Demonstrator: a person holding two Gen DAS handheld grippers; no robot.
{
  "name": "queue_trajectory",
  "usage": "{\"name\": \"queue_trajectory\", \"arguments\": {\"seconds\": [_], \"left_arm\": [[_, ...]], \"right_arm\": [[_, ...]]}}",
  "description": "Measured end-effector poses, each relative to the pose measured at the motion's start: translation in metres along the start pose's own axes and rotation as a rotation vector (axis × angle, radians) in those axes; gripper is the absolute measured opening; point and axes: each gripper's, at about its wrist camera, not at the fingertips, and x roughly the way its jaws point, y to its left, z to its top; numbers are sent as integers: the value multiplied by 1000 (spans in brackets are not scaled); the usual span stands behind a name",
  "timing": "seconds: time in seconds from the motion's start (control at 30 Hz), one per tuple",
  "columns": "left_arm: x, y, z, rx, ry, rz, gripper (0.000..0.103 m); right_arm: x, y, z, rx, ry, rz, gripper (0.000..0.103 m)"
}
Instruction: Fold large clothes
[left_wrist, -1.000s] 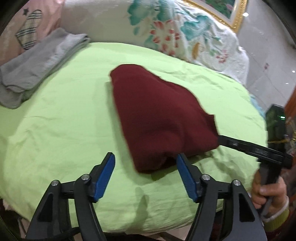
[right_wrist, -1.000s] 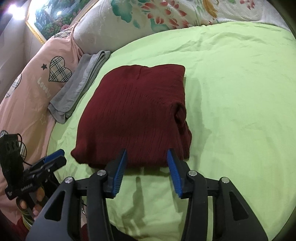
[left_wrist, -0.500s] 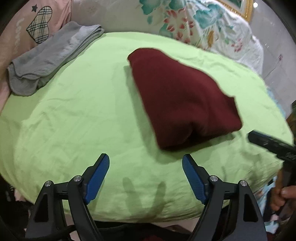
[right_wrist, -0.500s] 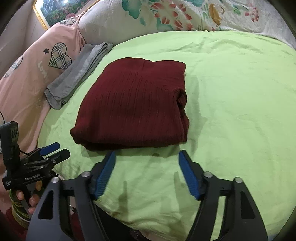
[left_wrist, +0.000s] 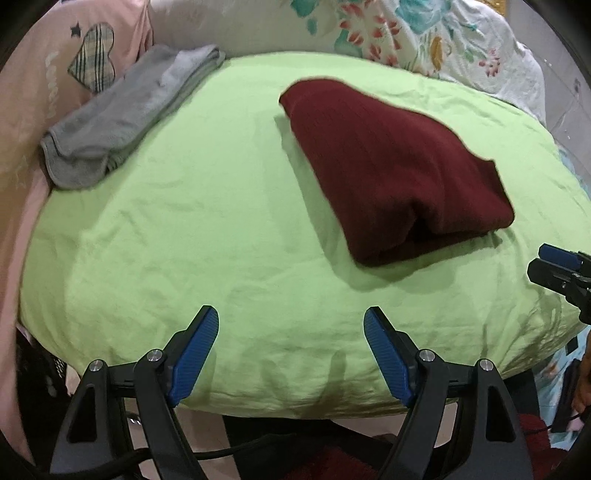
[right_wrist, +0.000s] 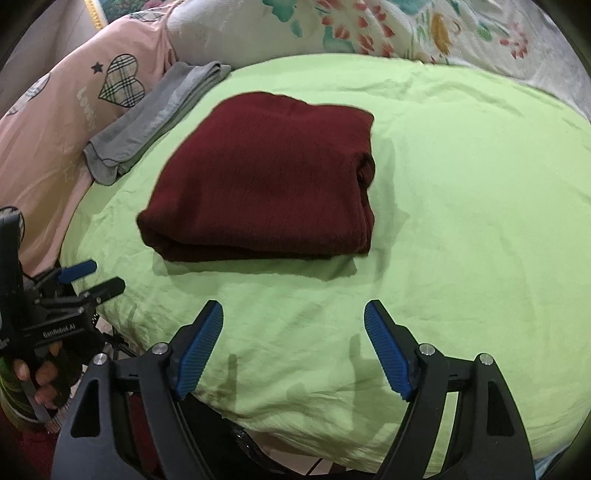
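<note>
A: Both grippers have backed away from the maroon sweater since the earlier pictures. The right gripper, whose jaws were narrow right at its near edge, has just been widening; the left gripper has widened too. Both now stand open, nothing between the pads, over bare green sheet.

B: Location of the garment?

A: Folded into a thick rectangle, lying flat on the sheet toward the middle of the bed. It touches neither gripper.

B: Handling properties?

A: Judged from the ribbed knit: soft, limp, moderately heavy for cloth, not slippery, not fragile. Layers will likely slide over one another if lifted by one corner.

B: Recommended hold points?

A: If it must be moved or squared, take the near folded edge at its two corners, one gripper each, catching all layers. The rounded fold at the near left corner, seen from the right wrist, looks the bulkiest; the pads need full spread there.

B: Surroundings?

A: A grey folded cloth lies at the far left edge, well apart from the sweater, resting against a pink quilt printed with a plaid heart. A floral pillow lies along the far side.

B: Obstructions?

A: None between grippers and sweater. Only the sheet's wrinkles could snag a low pad.
</note>
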Motion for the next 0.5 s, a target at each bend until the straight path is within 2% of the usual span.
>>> {"name": "queue_trajectory", "arguments": {"seconds": [0.23,0.33,0.5], "left_arm": [[-48,-5,22,49,-107,30,83],[-64,-8,29,59,-154,44,91],[-53,-16,36,81,-140,73,91]], "right_arm": [[-35,15,20,-74,-66,18,81],[-44,23,25,-115,-88,24,84],[-32,22,24,-101,-68,44,84]]}}
